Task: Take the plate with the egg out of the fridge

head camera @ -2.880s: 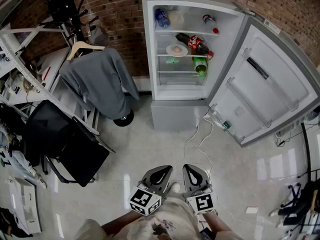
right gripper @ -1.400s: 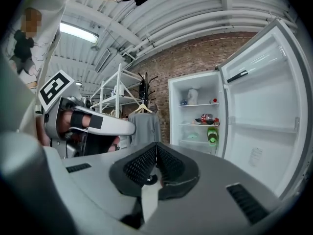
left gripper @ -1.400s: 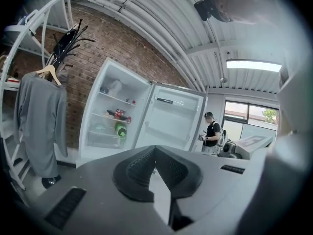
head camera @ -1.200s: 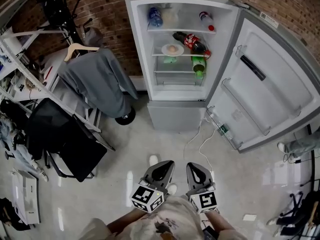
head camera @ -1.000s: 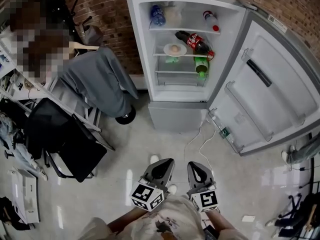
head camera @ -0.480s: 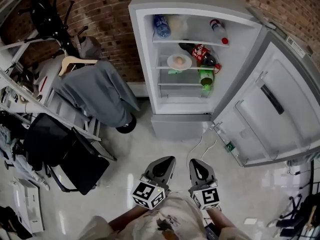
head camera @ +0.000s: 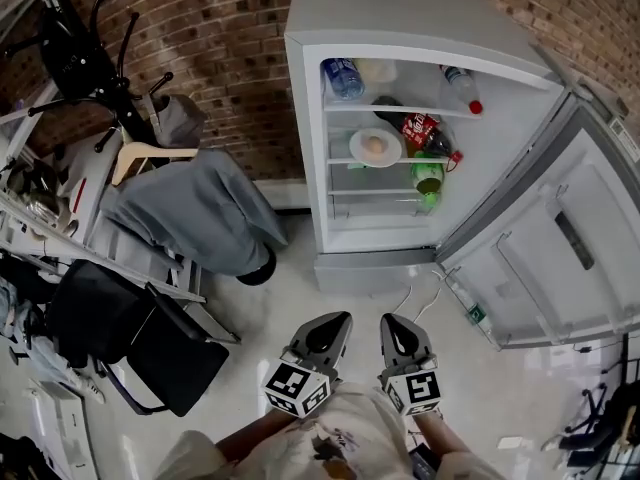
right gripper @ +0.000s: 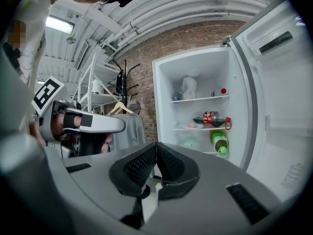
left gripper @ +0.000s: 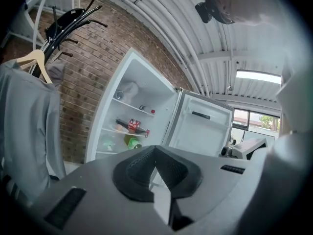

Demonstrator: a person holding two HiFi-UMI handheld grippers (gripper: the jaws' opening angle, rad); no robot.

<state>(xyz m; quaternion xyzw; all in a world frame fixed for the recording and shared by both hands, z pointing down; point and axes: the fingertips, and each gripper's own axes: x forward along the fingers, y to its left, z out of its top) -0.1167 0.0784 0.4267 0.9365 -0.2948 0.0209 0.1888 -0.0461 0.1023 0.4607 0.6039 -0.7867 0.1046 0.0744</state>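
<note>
Left gripper point(head camera: 322, 332): jaws clenched, pads meeting at the tips, nothing between them. Right gripper point(head camera: 398, 336): jaws clenched in the same way, also empty. Both grippers sit side by side at the bottom of the head view, close to the person's body, pointing toward 12 o'clock over a pale floor point(head camera: 290, 298).

At 12 o'clock from the grippers, well apart from them, stands the fridge point(head camera: 400, 13) with its door point(head camera: 560, 258) swung open toward 2 o'clock. A white cable point(head camera: 410, 296) lies on the floor at the fridge base.

The plate point(head camera: 376, 148) rests on the middle shelf, left of centre, with the egg point(head camera: 373, 146) on it. Just beside the plate, at its 3 o'clock, a cola bottle point(head camera: 424, 132) lies on its side. A green bottle point(head camera: 428, 176) sits on the shelf below. The top shelf carries a water bottle point(head camera: 344, 76) at the left and a red-capped bottle point(head camera: 460, 86) at the right.

At 10 o'clock from the grippers a grey garment point(head camera: 200, 208) hangs on a wooden hanger. At 9 o'clock stands a black chair point(head camera: 130, 328). A brick wall point(head camera: 230, 38) runs behind the fridge.
</note>
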